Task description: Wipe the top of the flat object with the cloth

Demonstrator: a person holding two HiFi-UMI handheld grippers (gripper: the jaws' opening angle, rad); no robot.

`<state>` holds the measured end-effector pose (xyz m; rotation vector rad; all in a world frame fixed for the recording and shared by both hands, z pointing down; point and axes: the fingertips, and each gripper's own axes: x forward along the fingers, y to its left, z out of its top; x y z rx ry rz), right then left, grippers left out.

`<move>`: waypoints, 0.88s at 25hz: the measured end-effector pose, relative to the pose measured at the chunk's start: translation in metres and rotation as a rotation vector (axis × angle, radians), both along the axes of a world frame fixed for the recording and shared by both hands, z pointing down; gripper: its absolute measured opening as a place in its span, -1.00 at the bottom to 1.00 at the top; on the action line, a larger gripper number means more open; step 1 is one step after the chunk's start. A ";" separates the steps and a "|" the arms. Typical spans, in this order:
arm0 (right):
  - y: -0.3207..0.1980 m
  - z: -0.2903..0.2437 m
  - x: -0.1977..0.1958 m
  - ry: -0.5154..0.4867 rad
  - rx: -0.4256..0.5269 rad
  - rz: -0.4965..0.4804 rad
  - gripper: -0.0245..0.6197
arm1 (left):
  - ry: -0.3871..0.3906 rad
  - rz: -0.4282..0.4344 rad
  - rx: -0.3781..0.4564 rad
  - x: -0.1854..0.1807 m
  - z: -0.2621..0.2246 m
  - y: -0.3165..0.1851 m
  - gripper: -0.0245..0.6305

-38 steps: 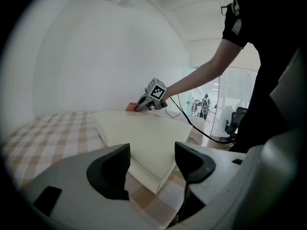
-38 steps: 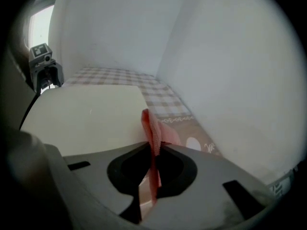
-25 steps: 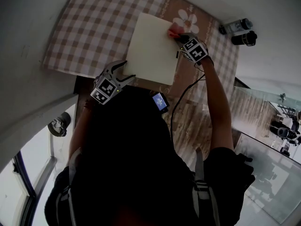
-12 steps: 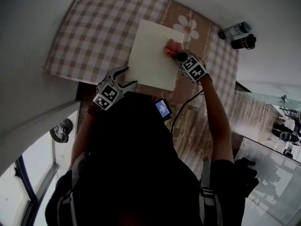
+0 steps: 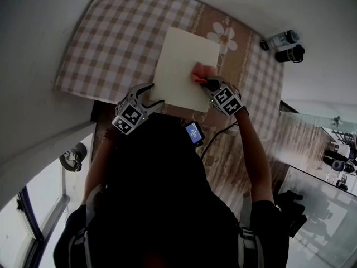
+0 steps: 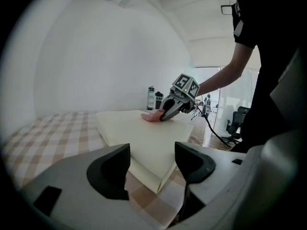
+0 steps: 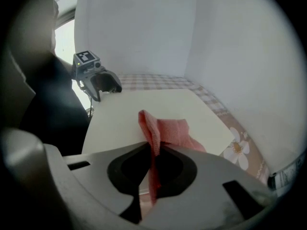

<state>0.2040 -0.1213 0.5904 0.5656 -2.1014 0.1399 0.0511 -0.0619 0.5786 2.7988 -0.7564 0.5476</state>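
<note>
Nearby, left gripper (image 5: 154, 95): fingers spread wide with nothing between them; the near corner of the flat object (image 5: 181, 63) lies just ahead of the fingertips, and I cannot tell whether they touch it.
right gripper (image 7: 152, 150): fingers pinched together on the cloth (image 7: 169, 128), tips down at the flat object's top, close to its near right edge.
cloth: pink; one fold stands up between the closed fingers, and the rest spills ahead of the fingertips and lies on the top.
flat object: cream, lying flat under the right fingertips and stretching away from both grippers.
table (image 5: 106, 43): checked cover with a flower print, under the flat object, reaching well past both sets of fingers.
bottles (image 5: 279, 38): two, side by side, far beyond the right fingers.
</note>
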 end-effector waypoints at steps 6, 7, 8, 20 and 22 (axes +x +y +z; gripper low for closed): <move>0.023 -0.004 -0.014 -0.035 0.002 -0.015 -0.87 | 0.010 0.001 0.001 0.000 -0.001 -0.002 0.00; 0.027 -0.004 -0.015 -0.038 0.000 -0.014 -0.87 | 0.011 0.002 0.000 0.000 -0.001 -0.001 0.01; 0.031 -0.004 -0.016 -0.041 -0.002 -0.014 -0.87 | 0.012 0.003 -0.001 0.000 -0.001 -0.001 0.00; 0.066 -0.006 -0.027 -0.100 -0.027 0.006 -0.87 | 0.031 0.015 -0.008 -0.001 0.000 -0.002 0.00; 0.071 -0.006 -0.029 -0.112 -0.029 0.011 -0.87 | 0.032 0.016 -0.008 -0.002 0.000 -0.003 0.00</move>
